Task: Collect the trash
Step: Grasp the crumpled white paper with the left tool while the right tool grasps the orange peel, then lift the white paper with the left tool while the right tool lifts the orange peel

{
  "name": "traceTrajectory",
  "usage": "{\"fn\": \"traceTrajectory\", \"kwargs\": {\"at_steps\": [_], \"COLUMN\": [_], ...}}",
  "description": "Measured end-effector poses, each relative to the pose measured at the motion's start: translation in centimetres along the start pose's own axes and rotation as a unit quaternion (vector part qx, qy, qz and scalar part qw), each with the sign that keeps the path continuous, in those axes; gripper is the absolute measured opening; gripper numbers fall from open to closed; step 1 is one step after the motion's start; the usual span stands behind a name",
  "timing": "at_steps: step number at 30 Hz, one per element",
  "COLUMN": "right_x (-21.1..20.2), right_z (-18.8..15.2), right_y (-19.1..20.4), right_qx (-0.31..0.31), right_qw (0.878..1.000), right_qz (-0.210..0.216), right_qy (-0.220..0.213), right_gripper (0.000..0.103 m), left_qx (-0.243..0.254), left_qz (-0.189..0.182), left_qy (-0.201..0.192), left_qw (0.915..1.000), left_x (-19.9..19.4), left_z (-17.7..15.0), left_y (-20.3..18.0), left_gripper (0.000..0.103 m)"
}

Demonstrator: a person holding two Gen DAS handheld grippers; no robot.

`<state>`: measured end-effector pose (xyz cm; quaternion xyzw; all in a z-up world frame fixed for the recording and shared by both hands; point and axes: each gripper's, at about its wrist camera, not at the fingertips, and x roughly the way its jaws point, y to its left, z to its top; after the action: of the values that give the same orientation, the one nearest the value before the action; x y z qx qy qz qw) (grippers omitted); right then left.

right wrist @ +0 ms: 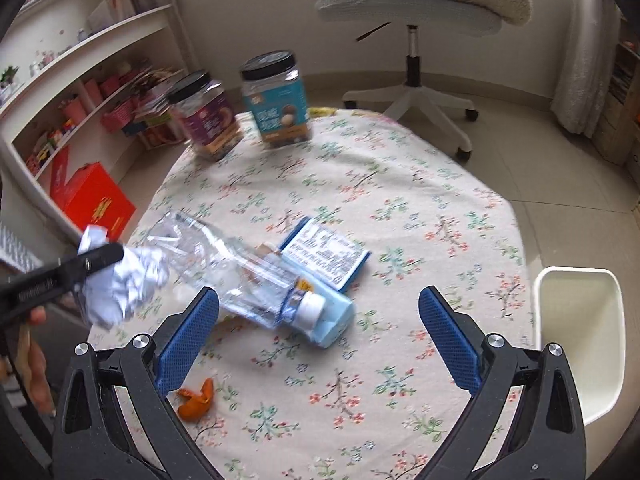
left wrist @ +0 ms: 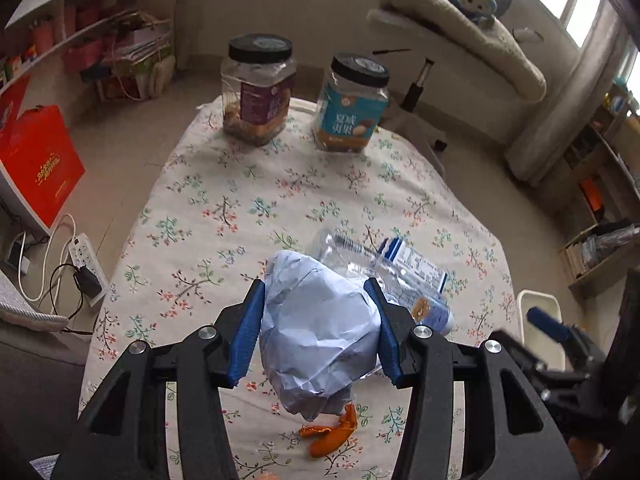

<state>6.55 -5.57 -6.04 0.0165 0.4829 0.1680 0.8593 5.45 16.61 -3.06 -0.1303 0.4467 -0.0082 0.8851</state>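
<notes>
My left gripper (left wrist: 316, 320) is shut on a crumpled ball of white paper (left wrist: 320, 332) and holds it above the floral tablecloth (left wrist: 248, 200). The paper ball also shows in the right wrist view (right wrist: 124, 280), at the left, blurred. A crushed clear plastic bottle (right wrist: 244, 276) with a white cap lies mid-table beside a light blue carton (right wrist: 324, 268). Orange peel (right wrist: 196, 400) lies near the front edge, just below my left gripper in its own view (left wrist: 332, 434). My right gripper (right wrist: 320, 336) is open and empty, above the table in front of the bottle.
Two black-lidded snack jars (left wrist: 258, 92) (left wrist: 352, 104) stand at the table's far end. A white bin (right wrist: 580, 344) stands off the table's right edge. A swivel chair (right wrist: 412, 12) is behind the table, shelves and a red box (right wrist: 96, 200) at the left.
</notes>
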Motion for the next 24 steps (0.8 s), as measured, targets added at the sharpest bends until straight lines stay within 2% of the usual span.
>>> {"fn": "traceTrajectory", "kwargs": {"at_steps": [3, 6, 8, 10, 13, 15, 17, 18, 21, 24], "right_x": [2.5, 5.3, 7.4, 9.0, 10.8, 10.7, 10.8, 11.0, 10.9, 9.6], "right_z": [-1.5, -3.5, -4.9, -5.9, -6.9, -6.9, -6.9, -6.8, -6.3, -5.0], "right_y": [3.3, 5.2, 6.3, 7.2, 8.7, 9.9, 10.8, 10.8, 11.2, 11.7], "right_qx": [-0.027, 0.010, 0.035, 0.048, 0.045, 0.018, 0.001, 0.001, -0.004, -0.012], "right_qw": [0.996, 0.989, 0.982, 0.980, 0.980, 0.986, 0.986, 0.986, 0.987, 0.990], "right_qz": [0.038, 0.066, 0.068, 0.058, 0.036, 0.022, 0.021, 0.025, 0.038, 0.056], "right_qy": [0.073, 0.135, 0.171, 0.185, 0.188, 0.167, 0.163, 0.164, 0.156, 0.125], "right_gripper": [0.095, 0.091, 0.086, 0.082, 0.074, 0.069, 0.024, 0.016, 0.012, 0.012], "left_qx": [-0.021, -0.040, -0.047, -0.050, -0.048, -0.047, -0.049, -0.050, -0.050, -0.053], "left_qz": [0.004, 0.002, 0.002, 0.002, 0.002, 0.003, 0.004, 0.004, 0.009, 0.016], "left_qy": [-0.037, -0.052, -0.050, -0.045, -0.039, -0.038, -0.039, -0.040, -0.047, -0.059], "left_qw": [0.9991, 0.9978, 0.9976, 0.9978, 0.9981, 0.9982, 0.9980, 0.9979, 0.9976, 0.9968], "left_x": [-1.9, -2.7, -2.5, -2.2, -1.9, -1.8, -1.9, -2.0, -2.3, -2.7], "left_z": [1.4, 1.9, 1.9, 1.7, 1.4, 1.4, 1.4, 1.4, 1.4, 1.6], "left_y": [1.5, 2.9, 3.6, 4.0, 4.5, 4.8, 5.2, 5.4, 6.0, 6.4], "left_gripper": [0.050, 0.050, 0.050, 0.050, 0.050, 0.050, 0.050, 0.050, 0.050, 0.050]}}
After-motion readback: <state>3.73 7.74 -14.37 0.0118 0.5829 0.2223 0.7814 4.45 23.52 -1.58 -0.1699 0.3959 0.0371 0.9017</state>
